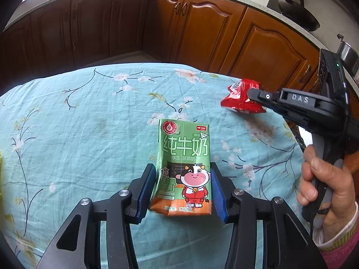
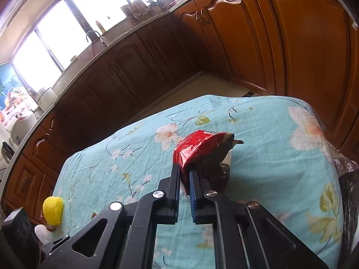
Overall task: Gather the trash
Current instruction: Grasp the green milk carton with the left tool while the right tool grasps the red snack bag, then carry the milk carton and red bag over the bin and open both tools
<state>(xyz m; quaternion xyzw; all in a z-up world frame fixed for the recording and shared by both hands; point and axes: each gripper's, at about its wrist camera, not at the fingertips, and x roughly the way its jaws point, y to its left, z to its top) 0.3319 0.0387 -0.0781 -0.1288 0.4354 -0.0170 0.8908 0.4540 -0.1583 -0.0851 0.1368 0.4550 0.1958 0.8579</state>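
A green milk carton with a cartoon cow sits between the blue pads of my left gripper, which is shut on its sides above the floral tablecloth. My right gripper is shut on a crumpled red snack wrapper and holds it above the cloth. The same wrapper and right gripper show at the right of the left wrist view, held by a hand.
A yellow foam net and a white object lie at the table's left edge beside a dark item. A black plastic bag hangs at the table's right edge. Brown kitchen cabinets surround the table.
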